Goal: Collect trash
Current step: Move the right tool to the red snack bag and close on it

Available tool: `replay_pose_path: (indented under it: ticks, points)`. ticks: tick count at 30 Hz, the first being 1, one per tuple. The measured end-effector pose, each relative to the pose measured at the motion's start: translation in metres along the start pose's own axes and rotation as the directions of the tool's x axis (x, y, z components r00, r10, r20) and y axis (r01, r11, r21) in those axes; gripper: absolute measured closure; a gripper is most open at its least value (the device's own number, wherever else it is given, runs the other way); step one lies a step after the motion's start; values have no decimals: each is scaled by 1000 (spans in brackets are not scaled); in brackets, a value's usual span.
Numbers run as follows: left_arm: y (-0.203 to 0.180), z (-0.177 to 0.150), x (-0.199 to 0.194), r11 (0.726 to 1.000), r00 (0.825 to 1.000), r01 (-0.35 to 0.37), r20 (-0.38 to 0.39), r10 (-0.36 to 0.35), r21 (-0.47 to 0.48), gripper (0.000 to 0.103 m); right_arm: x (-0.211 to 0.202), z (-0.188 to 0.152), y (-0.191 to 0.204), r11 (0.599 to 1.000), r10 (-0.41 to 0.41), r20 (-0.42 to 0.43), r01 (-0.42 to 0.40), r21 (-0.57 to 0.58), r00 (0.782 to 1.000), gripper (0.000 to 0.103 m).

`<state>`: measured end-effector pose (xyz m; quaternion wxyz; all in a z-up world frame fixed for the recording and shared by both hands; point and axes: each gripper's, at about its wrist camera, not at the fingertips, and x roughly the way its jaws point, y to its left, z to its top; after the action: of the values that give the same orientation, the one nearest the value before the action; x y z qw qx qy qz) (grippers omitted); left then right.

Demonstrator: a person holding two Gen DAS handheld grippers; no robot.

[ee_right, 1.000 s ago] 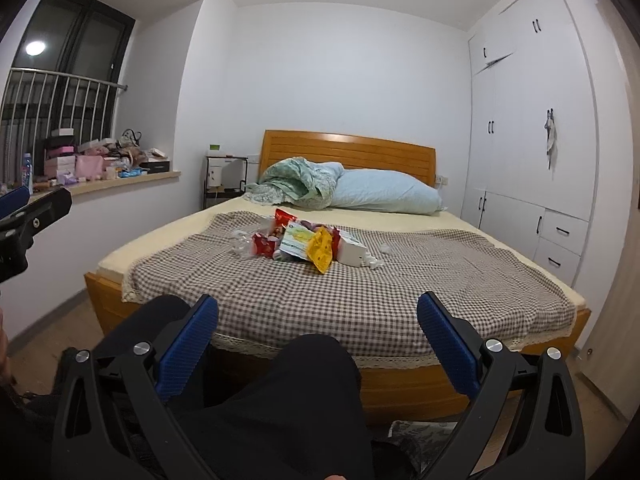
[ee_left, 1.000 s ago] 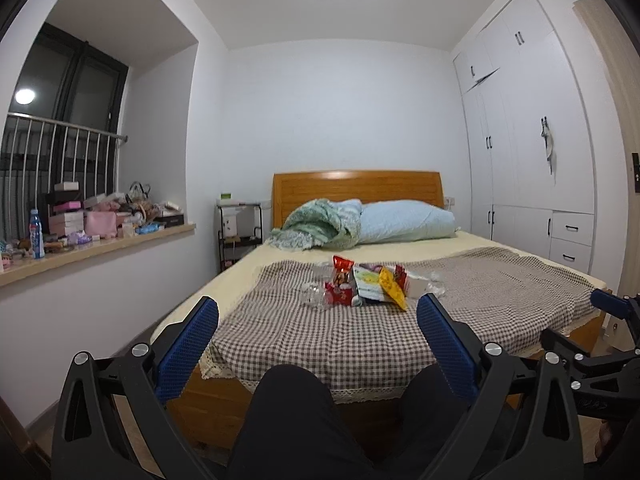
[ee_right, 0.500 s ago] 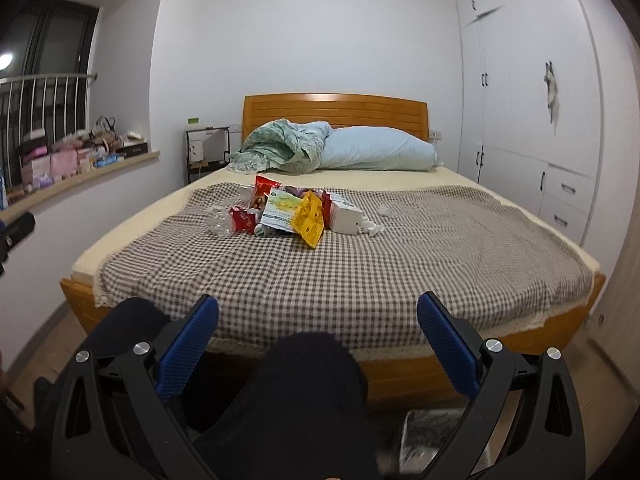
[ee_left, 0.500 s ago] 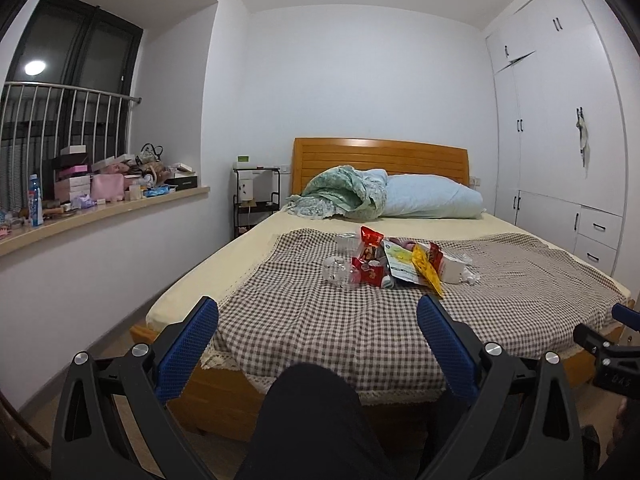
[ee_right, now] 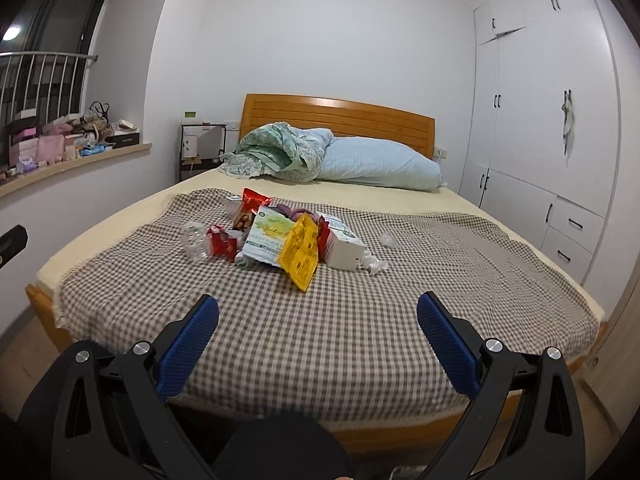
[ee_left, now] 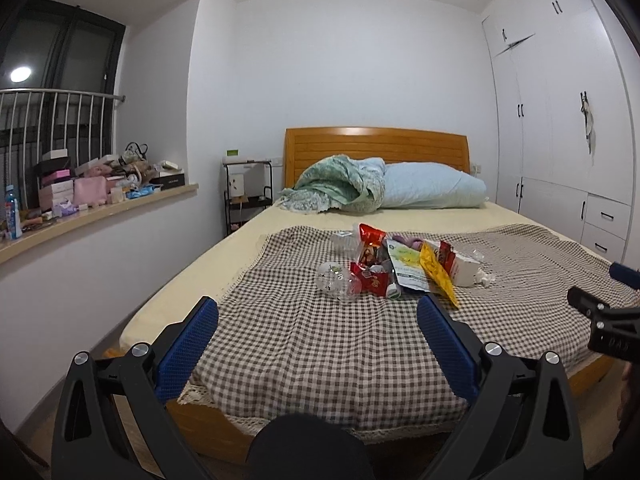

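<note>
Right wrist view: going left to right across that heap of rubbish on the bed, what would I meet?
Clear crushed plastic bottle → small red packet → green-and-white bag → yellow wrapper → white box → crumpled tissue.

Wooden bed with an orange-brown headboard (ee_right: 338, 118) fills mid-frame, yellow sheet under a brown-and-white checked blanket (ee_right: 320, 320). Heap of snack wrappers and cartons (ee_right: 280, 236) sits centre-left on the blanket; pale blue pillow (ee_right: 376, 164) and crumpled green quilt (ee_right: 276, 152) lie up top.
</note>
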<state>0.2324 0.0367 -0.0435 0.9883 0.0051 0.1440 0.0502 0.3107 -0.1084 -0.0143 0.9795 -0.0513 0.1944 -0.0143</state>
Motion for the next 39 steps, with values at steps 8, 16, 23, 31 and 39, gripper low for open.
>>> replay_pose_path:
  ticks: [8, 16, 23, 31, 39]
  points:
    - [5, 0, 67, 1000, 997, -11, -72, 10, -18, 7, 73, 19, 19, 998, 14, -61, -18, -59, 998, 8]
    - [10, -10, 143, 1000, 984, -7, -181, 3, -18, 7, 147, 45, 41, 966, 232, -112, -243, -92, 966, 8]
    - [22, -15, 204, 999, 974, -24, -227, 15, -37, 7, 212, 51, 73, 929, 275, -209, -316, -194, 938, 8]
    - [40, -20, 268, 994, 955, -45, -296, 13, -99, 7, 290, 64, 111, 876, 381, -249, -434, -210, 890, 8]
    - [35, -15, 309, 997, 957, -42, -289, 21, -67, 7, 350, 57, 137, 848, 397, -329, -480, -224, 857, 61]
